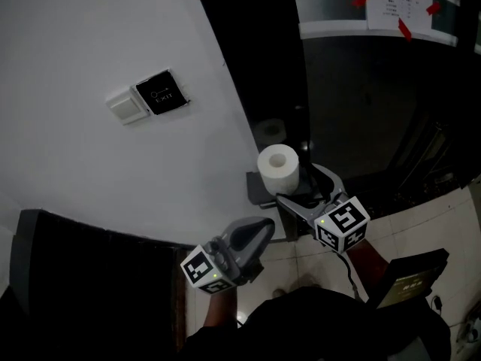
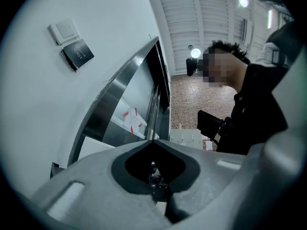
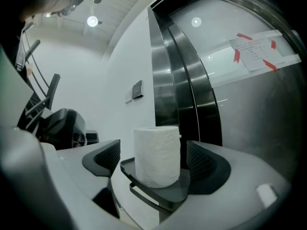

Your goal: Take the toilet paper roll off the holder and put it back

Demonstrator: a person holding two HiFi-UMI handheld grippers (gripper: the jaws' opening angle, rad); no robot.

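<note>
A white toilet paper roll (image 1: 278, 168) stands upright on a small dark holder shelf (image 1: 258, 192) fixed by the white wall. My right gripper (image 1: 304, 190) is open, one jaw on each side of the roll. In the right gripper view the roll (image 3: 157, 155) sits on the holder (image 3: 168, 191) between the ribbed pads (image 3: 103, 157), with a gap on both sides. My left gripper (image 1: 259, 228) hangs lower and to the left, apart from the roll. In its own view the left gripper (image 2: 153, 143) is shut with nothing in it.
A switch and a black EXIT plate (image 1: 161, 92) are on the white wall. A steel-framed glass door carries a notice held with red tape (image 1: 402, 2). Dark furniture (image 1: 90, 277) fills the lower left. Tiled floor (image 1: 421, 232) lies below. A person in dark clothes (image 2: 259, 109) stands close.
</note>
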